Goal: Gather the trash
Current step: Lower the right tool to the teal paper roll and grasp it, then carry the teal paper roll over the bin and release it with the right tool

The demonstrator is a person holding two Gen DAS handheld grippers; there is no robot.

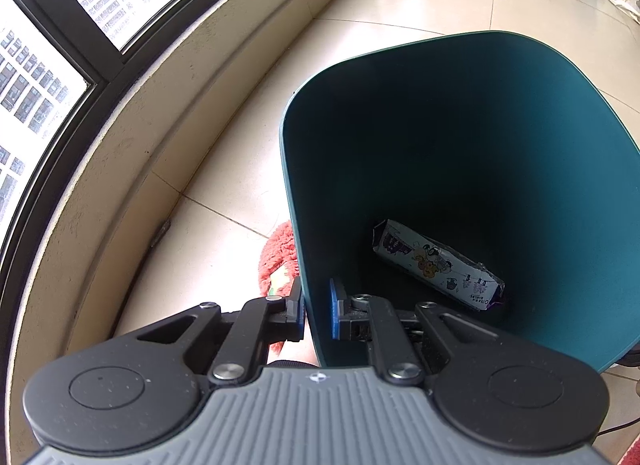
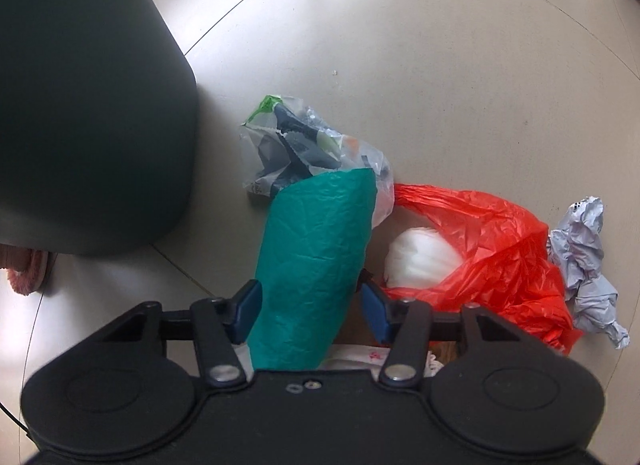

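The left gripper (image 1: 316,311) is clamping the near wall of the teal bin (image 1: 460,113), holding it steady; a printed wrapper (image 1: 436,261) is lying on the bin's bottom. The right gripper (image 2: 310,305) is straddling a green crumpled roll (image 2: 316,257) on the floor (image 2: 440,65), beside the bin; whether its pads are pressing yet cannot be told. The roll is probably light, soft and crushable, so gripping mid-length is advisable.

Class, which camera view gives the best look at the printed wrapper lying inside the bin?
The left wrist view: it looks down into the dark green bin, where the printed wrapper lies on the bottom. The right wrist view shows only the bin's outer wall, not the wrapper.
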